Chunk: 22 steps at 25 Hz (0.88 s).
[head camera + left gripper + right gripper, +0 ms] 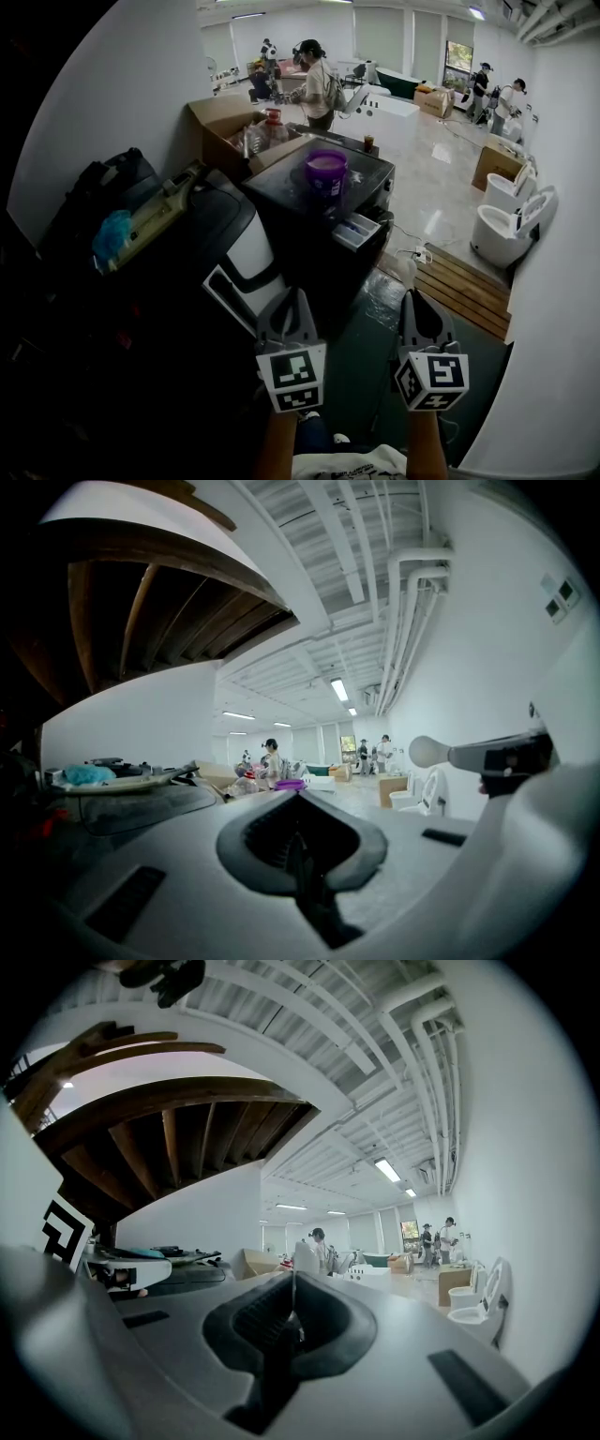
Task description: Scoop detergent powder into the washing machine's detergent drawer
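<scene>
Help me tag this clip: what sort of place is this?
Probably a test hall or showroom, not a home: a freestanding washing machine, several toilets, cardboard boxes.

The head view looked steeply down and forward from above the person; the left gripper point(287, 302) and right gripper point(418, 302) sat low and near in its frame, with the washing machine point(281, 192) a little ahead; the left gripper view and the right gripper view each rode low behind their own jaws, facing almost level into the room; all three shared the far standing person point(317, 84) and the white toilets point(506, 225) at the right; the purple tub point(326, 172) appeared in the head view and, distant, in the left gripper view.
</scene>
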Motion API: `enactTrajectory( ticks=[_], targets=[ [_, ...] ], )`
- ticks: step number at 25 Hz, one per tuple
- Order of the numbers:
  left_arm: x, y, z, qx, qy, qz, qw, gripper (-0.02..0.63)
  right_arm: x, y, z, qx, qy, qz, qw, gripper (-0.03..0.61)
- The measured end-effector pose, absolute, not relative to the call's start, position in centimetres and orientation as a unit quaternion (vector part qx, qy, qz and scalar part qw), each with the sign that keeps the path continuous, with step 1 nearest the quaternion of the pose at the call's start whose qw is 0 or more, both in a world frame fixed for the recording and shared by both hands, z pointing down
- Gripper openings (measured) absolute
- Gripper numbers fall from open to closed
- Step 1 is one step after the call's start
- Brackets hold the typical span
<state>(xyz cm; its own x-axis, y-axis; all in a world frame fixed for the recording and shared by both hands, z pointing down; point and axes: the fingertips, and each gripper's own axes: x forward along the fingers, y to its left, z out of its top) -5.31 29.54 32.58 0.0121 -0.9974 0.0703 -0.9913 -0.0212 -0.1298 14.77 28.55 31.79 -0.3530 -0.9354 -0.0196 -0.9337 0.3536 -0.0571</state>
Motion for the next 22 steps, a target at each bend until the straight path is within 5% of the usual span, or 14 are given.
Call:
enactTrajectory(
  ticks=[22],
  targets=[
    [-7.4, 20.1, 34.0, -0.718, 0.691, -0.079, 0.01, 0.002, 12.3, 18.7, 33.0, -0.566, 0.824, -0.029, 0.019, 0.02]
  ],
)
